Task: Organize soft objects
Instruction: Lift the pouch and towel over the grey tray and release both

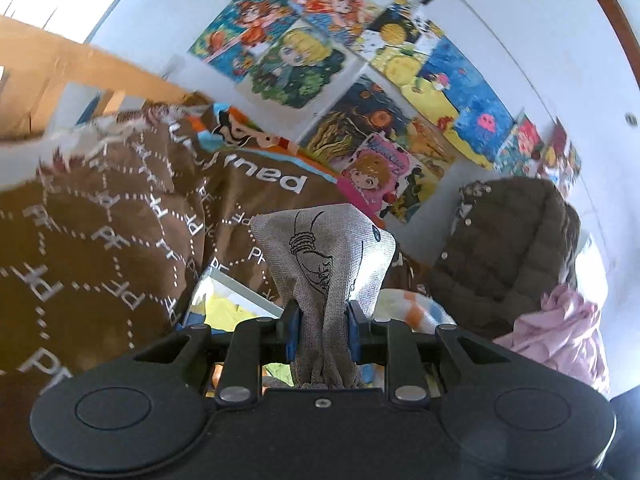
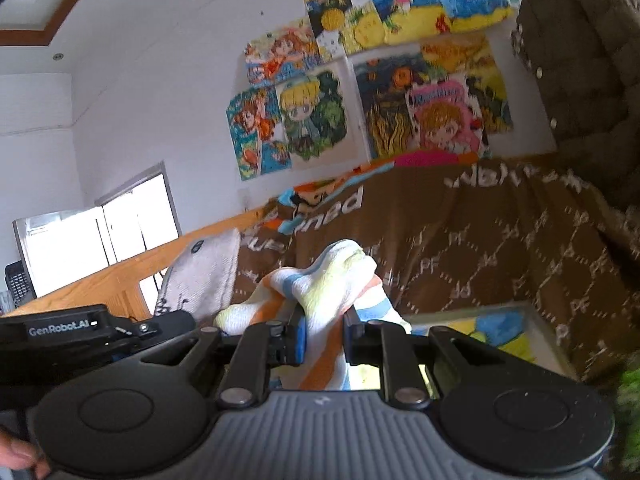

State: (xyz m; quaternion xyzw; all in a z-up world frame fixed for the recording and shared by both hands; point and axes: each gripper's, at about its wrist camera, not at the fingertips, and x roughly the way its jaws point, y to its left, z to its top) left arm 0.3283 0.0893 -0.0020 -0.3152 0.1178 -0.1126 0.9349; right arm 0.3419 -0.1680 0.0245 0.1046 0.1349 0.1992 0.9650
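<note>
My left gripper [image 1: 323,320] is shut on a grey cloth with a black line drawing [image 1: 324,256], bunched between its blue pads and held up in the air. My right gripper [image 2: 325,332] is shut on a white towel with orange, blue and yellow stripes [image 2: 320,280], also lifted. The grey cloth [image 2: 204,276] and the left gripper's black body [image 2: 80,332] show at the left of the right wrist view. A corner of the striped towel [image 1: 420,312] shows just right of the left gripper.
A brown patterned blanket [image 1: 100,220] hangs over a wooden frame [image 1: 48,68]. A dark quilted jacket [image 1: 504,248] and pink cloth [image 1: 560,336] hang at right. Colourful drawings [image 1: 320,52] cover the white wall. A box with yellow contents [image 2: 488,328] sits below.
</note>
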